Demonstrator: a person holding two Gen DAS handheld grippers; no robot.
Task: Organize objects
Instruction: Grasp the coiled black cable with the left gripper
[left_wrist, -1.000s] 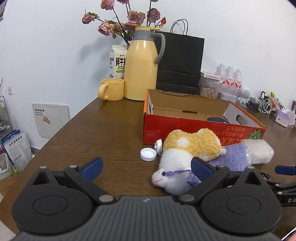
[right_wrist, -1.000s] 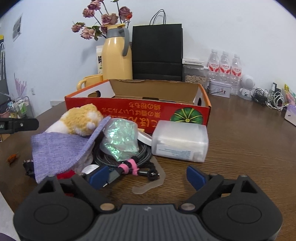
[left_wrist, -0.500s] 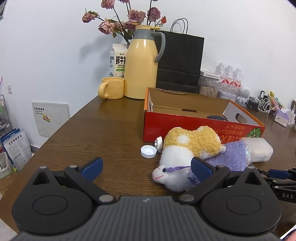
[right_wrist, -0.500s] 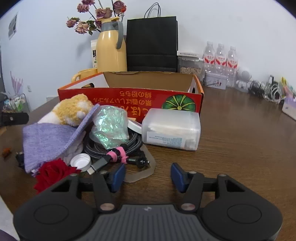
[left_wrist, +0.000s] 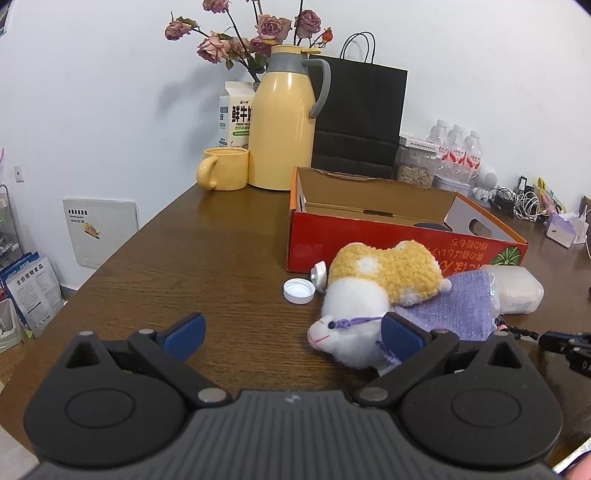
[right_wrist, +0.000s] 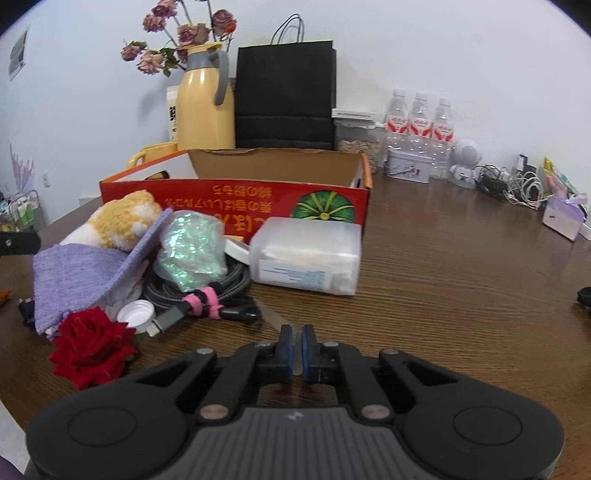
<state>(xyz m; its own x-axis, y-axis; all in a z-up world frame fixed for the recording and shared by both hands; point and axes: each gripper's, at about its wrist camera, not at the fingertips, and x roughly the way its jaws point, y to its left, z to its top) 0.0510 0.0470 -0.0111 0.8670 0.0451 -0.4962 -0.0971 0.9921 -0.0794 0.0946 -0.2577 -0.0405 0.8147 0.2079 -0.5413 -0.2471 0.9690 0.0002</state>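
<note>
A red cardboard box (left_wrist: 402, 243) stands open on the brown table; it also shows in the right wrist view (right_wrist: 236, 199). In front of it lies a pile: a yellow and white plush toy (left_wrist: 373, 288), a purple cloth (right_wrist: 81, 273), an iridescent bag (right_wrist: 192, 251), a coiled grey cable (right_wrist: 218, 291), a clear plastic box (right_wrist: 310, 258), white caps (left_wrist: 298, 290) and a red rose (right_wrist: 90, 347). A thin translucent flat piece (right_wrist: 275, 317) lies by the cable. My right gripper (right_wrist: 295, 350) is shut on its near edge. My left gripper (left_wrist: 291, 332) is open, its right finger beside the plush toy.
A yellow thermos (left_wrist: 284, 122), yellow mug (left_wrist: 223, 168), milk carton (left_wrist: 234, 110) and black paper bag (left_wrist: 358, 122) stand at the back. Water bottles (right_wrist: 417, 129), a tin, a small robot figure (right_wrist: 465, 157) and tangled cables (right_wrist: 517, 184) line the right wall. The table's edge falls off left.
My right gripper has pulled back from the pile and its fingers have closed from wide open onto the translucent piece. My left gripper has barely moved.
</note>
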